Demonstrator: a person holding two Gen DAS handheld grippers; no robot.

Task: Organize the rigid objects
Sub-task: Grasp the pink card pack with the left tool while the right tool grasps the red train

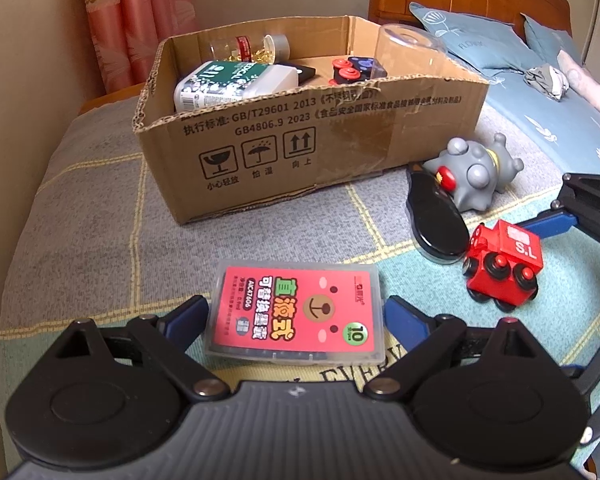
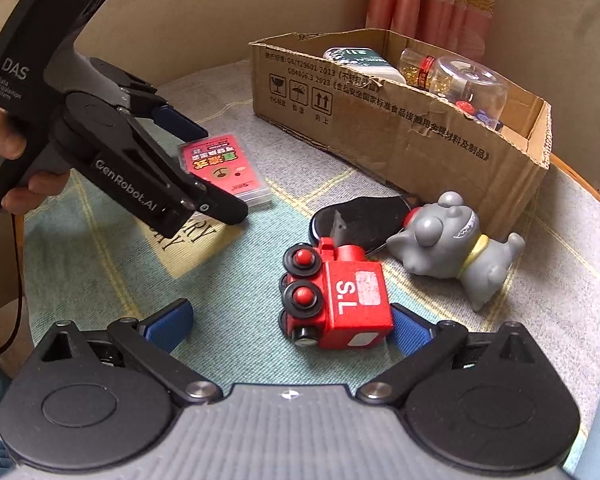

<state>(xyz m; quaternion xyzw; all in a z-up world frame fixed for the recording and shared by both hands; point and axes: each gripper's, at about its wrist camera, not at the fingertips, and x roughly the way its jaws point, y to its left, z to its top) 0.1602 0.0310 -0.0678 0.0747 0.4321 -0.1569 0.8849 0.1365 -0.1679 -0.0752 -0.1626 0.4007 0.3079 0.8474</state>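
Covering the bed, a grey and teal checked blanket (image 1: 100, 220) is carrying a torn cardboard box (image 1: 300, 148) already holding bottles, with a grey toy animal (image 2: 456, 240) and a black oval object (image 2: 360, 216) lying just beside it. Straddling a red-labelled plastic case (image 1: 294, 312), the left gripper (image 1: 296, 312) is standing with its jaws spread wide, not pressing on it. Nearby, the right gripper (image 2: 292, 324) is hanging with jaws apart around a red toy train (image 2: 336, 300), one blue finger (image 2: 408, 330) sitting right against the train's end.
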